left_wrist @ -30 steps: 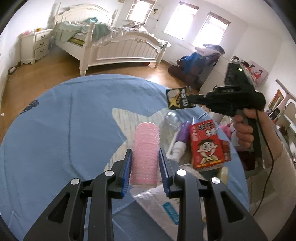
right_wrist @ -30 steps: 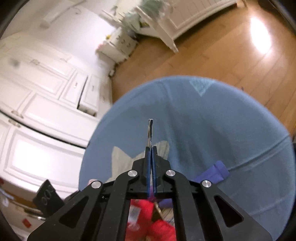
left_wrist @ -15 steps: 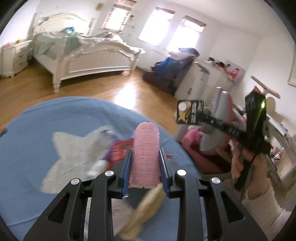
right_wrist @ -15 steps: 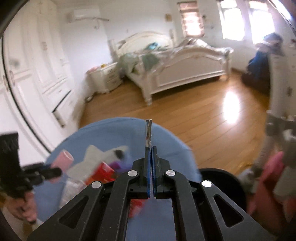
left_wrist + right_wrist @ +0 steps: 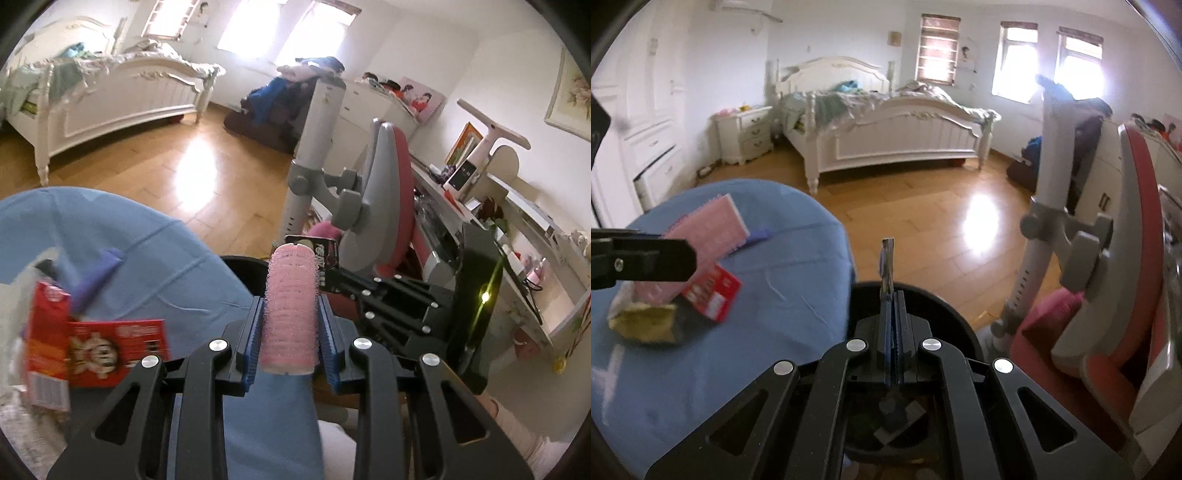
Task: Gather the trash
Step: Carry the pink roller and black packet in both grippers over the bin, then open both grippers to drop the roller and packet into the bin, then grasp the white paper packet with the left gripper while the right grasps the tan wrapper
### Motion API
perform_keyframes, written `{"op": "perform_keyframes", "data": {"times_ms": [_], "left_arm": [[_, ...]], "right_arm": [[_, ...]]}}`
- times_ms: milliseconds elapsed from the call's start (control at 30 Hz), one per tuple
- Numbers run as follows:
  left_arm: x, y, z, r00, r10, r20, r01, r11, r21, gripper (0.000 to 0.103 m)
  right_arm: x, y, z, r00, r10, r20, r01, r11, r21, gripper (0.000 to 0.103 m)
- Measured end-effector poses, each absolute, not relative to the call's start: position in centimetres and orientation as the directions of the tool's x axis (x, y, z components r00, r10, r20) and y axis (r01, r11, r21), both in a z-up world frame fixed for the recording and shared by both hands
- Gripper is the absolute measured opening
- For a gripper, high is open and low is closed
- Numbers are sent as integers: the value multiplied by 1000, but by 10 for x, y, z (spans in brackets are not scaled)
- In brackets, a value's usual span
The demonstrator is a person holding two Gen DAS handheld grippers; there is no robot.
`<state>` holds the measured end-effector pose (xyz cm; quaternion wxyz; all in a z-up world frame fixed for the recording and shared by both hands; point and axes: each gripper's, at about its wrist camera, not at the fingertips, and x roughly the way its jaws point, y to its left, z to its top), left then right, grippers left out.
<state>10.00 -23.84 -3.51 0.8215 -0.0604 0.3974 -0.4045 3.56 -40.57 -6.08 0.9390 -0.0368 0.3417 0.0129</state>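
Jaws first: my left gripper is clamped on a pink hair roller, blue pads pressed against both its sides, with the roller sticking out past the tips. My right gripper is squeezed all the way together on a thin flat wrapper that pokes up edge-on between the fingers; from the left camera I can see its dark printed face just behind the roller. Right under the right gripper sits the round black trash bin, and I can make out some bits already down in it. The bin stands on the floor tight against the edge of the blue cloth. Still lying on the cloth: a red carton, a yellowish crumpled bag and something purple, all pretty blurry. Beside the bin there's a grey and red chair, then wood floor, and a white bed against the far wall.
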Motion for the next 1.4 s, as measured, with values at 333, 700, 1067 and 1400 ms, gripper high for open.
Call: {"op": "perform_keyframes", "data": {"times_ms": [333, 700, 1067, 1400], "left_arm": [[116, -285, -58, 270, -711, -650, 635, 639, -435, 29], [150, -322, -96, 168, -693, -701, 602, 635, -484, 29], [159, -330, -113, 156, -669, -727, 591, 653, -474, 29], [150, -331, -98, 270, -608, -746, 604, 711, -360, 84]], "right_arm": [[40, -445, -108, 735, -5, -678, -18, 999, -27, 3], [53, -478, -153, 695, 71, -716, 7, 994, 105, 3], [57, -477, -168, 675, 121, -727, 16, 984, 179, 3], [56, -477, -166, 671, 121, -731, 23, 983, 184, 49]]}}
